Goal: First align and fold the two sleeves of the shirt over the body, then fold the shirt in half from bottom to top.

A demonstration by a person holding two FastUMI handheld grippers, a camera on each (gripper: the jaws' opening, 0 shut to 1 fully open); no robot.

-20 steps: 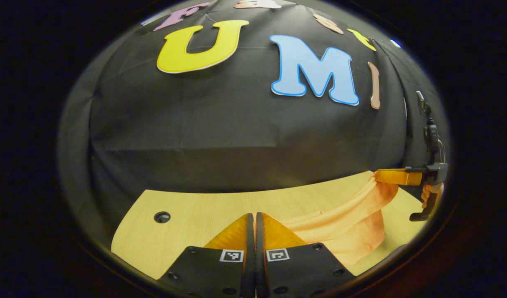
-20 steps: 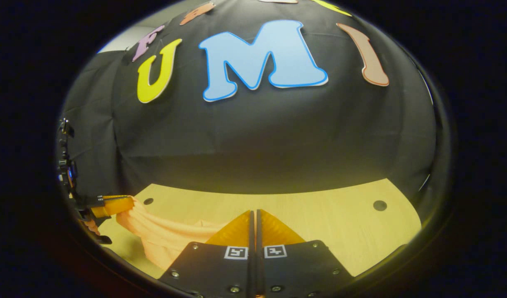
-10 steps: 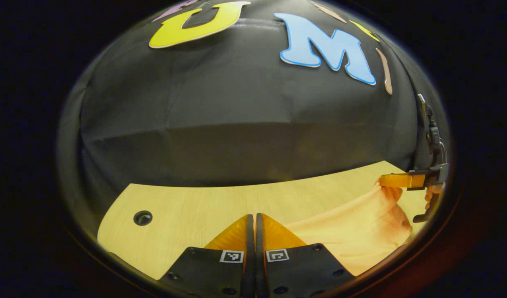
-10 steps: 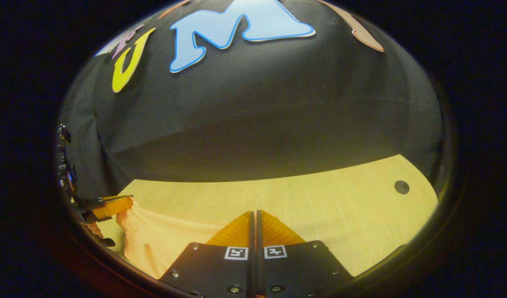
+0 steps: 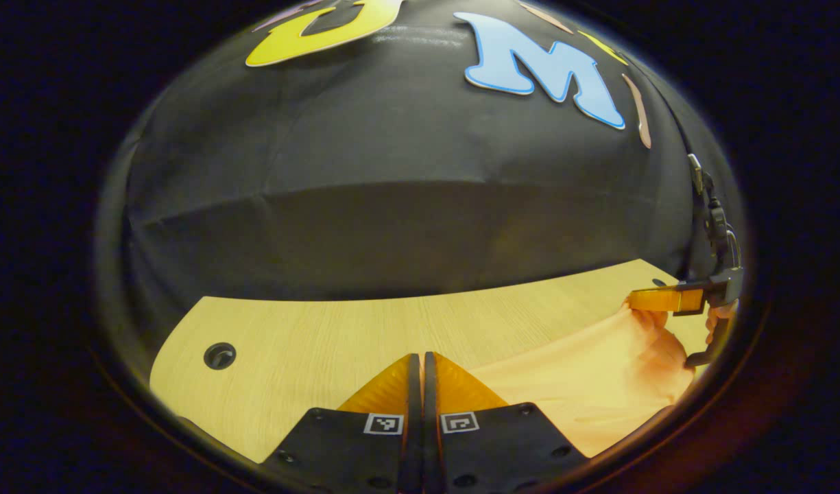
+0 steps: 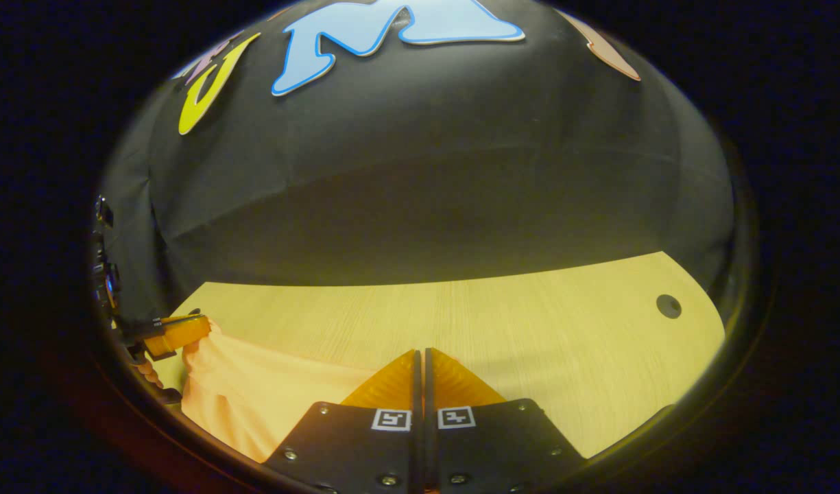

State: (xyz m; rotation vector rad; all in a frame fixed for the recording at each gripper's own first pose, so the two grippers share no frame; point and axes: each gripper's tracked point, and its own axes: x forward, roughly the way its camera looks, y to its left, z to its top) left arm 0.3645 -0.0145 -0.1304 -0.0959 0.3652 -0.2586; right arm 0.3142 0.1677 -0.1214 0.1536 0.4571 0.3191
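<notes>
An orange shirt hangs stretched between my two grippers, just above the light wooden table. In the left gripper view, my left gripper is shut at the bottom centre, with the cloth running off to its right. At the far right, my right gripper pinches the cloth's other end. In the right gripper view, my right gripper is shut, and the shirt spreads left to my left gripper, which clamps its edge. The pinch points between my own fingers are hidden.
The table has a round cable hole near each end. The black cloth wall rises right behind the table's far edge. A hand holds the right gripper.
Both grippers have sunk toward the table and moved apart. The shirt, sagging in a bunched fold a second ago, now spreads wider and flatter, close to the tabletop.
</notes>
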